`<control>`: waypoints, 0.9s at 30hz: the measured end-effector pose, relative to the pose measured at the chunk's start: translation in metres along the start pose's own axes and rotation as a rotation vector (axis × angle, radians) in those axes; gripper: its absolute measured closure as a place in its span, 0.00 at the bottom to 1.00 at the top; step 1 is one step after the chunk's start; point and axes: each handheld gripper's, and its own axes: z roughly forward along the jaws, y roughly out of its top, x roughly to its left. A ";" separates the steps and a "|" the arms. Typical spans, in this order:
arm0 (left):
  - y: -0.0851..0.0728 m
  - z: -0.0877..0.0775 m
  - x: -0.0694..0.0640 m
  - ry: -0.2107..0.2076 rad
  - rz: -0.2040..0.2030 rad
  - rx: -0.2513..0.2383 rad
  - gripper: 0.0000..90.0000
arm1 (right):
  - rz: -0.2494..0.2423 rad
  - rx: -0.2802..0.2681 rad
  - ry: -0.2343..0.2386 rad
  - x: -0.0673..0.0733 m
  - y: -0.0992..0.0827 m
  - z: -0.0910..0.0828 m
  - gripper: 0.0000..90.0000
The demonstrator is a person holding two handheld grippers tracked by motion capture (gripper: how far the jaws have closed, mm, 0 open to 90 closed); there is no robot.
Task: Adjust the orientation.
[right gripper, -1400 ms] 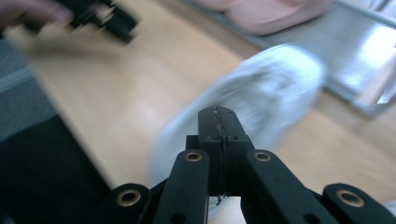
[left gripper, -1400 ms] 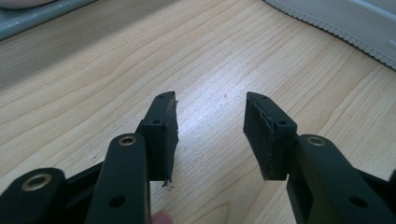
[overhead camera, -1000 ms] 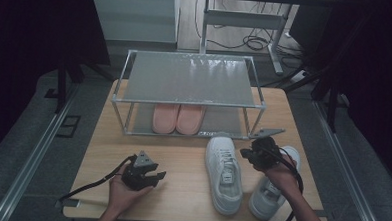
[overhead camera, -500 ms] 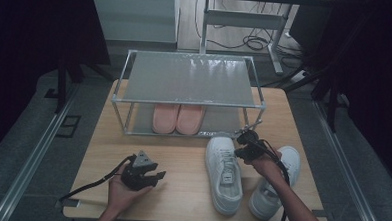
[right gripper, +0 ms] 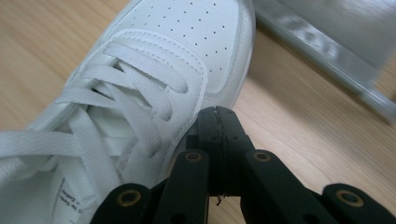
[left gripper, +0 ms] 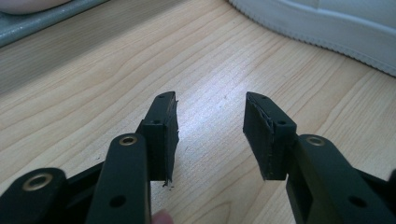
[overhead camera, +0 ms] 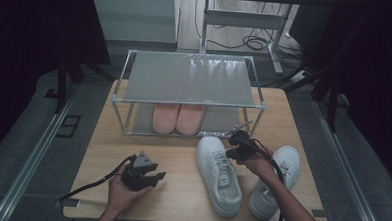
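Here, right claw (right gripper: pixel 219 114) shut empty beside white sneaker (right gripper: pixel 140 93), left claw (left gripper: pixel 212 128) open.

Wooden table (overhead camera: pixel 180 200), light grain, set on a grey floor (overhead camera: pixel 28 133). Two-tier rack (overhead camera: pixel 188 79) with metal frame stands at the far half of the table; top shelf is a pale translucent sheet. Pink slippers (overhead camera: pixel 177 117), a pair, side by side on the lower shelf, toes toward the near side. Beyond the table: a white desk frame (overhead camera: pixel 248 20) with black cables (overhead camera: pixel 254 42) lying on the floor under it. Dark curtains (overhead camera: pixel 37 23) on both sides. A floor rail (overhead camera: pixel 32 153), possibly metal, runs along the left.
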 end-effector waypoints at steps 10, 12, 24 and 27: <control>0.000 0.001 0.000 0.002 -0.002 0.004 0.62 | -0.065 -0.011 0.086 0.021 0.006 0.002 1.00; -0.001 0.001 0.000 0.003 -0.001 0.005 0.62 | -0.075 -0.017 0.104 0.024 0.006 0.003 1.00; -0.003 -0.005 0.007 -0.004 -0.037 -0.024 0.62 | -0.055 -0.093 0.103 0.018 -0.010 -0.024 0.99; -0.003 -0.005 0.007 -0.002 -0.035 -0.024 0.62 | -0.058 -0.134 0.099 0.020 -0.019 -0.038 0.99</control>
